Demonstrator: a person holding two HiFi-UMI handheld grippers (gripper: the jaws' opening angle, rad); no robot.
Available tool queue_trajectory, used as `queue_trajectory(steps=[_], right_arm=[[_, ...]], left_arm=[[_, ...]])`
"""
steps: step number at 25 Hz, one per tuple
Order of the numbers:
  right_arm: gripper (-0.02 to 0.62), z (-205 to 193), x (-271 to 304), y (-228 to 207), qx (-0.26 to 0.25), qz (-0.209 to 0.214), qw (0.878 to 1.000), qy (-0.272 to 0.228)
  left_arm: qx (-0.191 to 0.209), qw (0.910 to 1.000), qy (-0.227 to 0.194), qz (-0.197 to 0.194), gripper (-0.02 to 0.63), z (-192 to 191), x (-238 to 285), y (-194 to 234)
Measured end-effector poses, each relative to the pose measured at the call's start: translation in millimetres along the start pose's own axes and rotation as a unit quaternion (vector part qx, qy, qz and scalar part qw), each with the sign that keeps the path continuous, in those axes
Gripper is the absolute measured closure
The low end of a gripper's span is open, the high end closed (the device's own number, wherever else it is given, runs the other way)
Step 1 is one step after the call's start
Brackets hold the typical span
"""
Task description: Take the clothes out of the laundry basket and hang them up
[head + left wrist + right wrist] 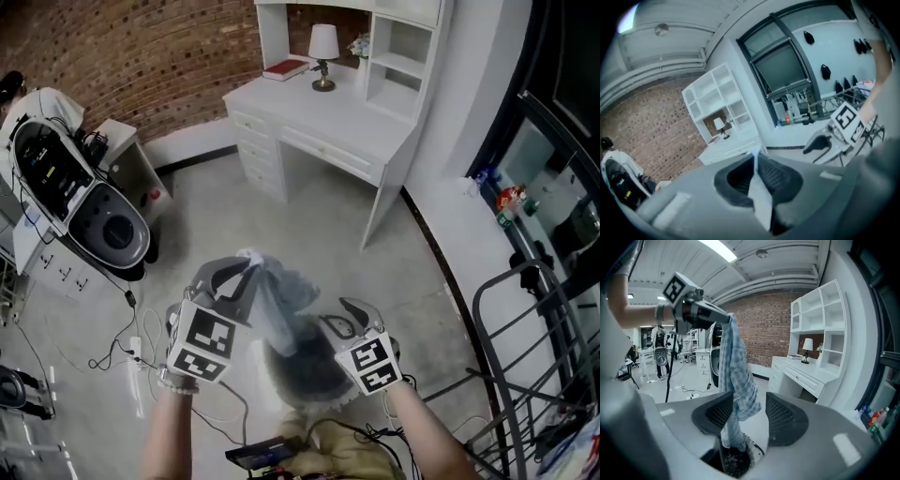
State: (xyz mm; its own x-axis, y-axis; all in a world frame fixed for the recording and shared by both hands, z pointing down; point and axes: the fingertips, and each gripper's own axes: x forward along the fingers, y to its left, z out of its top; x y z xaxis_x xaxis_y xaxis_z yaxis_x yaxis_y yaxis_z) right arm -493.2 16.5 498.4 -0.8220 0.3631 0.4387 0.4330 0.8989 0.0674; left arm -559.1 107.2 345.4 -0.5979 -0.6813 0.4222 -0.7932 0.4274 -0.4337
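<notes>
The checked garment [281,292] is up in the air in front of us, hanging in a long bunched strip between the two tools. The left gripper [246,270] has it: its jaws are nearly together, with a fold of the pale cloth [757,187] pinched between them, and it carries the top of the piece. The right gripper [334,319] sits lower, just beside the fabric. In the right gripper view its jaws stand wide apart, and the cloth [736,376] drops through the gap without either pad pressing on it, so we call that hand empty.

Down below, the tail of the garment reaches into the dark laundry basket [735,464], so it isn't fully clear of it. We'd put the task in its early part: one piece is lifted and nothing has been hung from it yet. The metal rack [511,361] stands off to the right, well apart from the cloth. What's left, as we judge it, is freeing the hem, carrying the garment across and draping it. Whether more clothes remain in the basket, we can't tell.
</notes>
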Motion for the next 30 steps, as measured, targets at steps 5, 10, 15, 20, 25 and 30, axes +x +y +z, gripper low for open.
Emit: queue_trajectory(steps=[5,10,15,20,25,30], right_arm=[[0.364,4.6,15.3,-11.6,0.012,-0.007,1.000,-0.001],[0.337,29.4,27.3,-9.9,0.046,0.027,0.998,-0.023],[0.577,39.2,4.7,-25.8,0.038,-0.018,0.999,-0.030],[0.577,18.7,-54.5,-70.8,0.061,-0.117,0.991,-0.021],[0.577,-5.8,-140.9,-105.8,0.086,-0.236,0.968,-0.004],[0.577,-19.8,-224.2,-98.1,0.109,-0.343,0.933,0.009]], left_arm=[[0.046,0.9980,-0.040,0.018,0.584,69.2,-32.9,11.7],[0.039,0.9960,-0.071,0.036,0.584,106.8,-56.9,28.1],[0.050,0.9956,-0.075,0.026,0.584,113.0,-57.1,32.2],[0.047,0.9955,-0.081,-0.013,0.583,93.9,-41.5,26.0],[0.048,0.9902,-0.097,-0.089,0.581,81.8,-13.0,-8.1],[0.060,0.9766,-0.128,-0.162,0.583,90.8,-1.3,-44.0]])
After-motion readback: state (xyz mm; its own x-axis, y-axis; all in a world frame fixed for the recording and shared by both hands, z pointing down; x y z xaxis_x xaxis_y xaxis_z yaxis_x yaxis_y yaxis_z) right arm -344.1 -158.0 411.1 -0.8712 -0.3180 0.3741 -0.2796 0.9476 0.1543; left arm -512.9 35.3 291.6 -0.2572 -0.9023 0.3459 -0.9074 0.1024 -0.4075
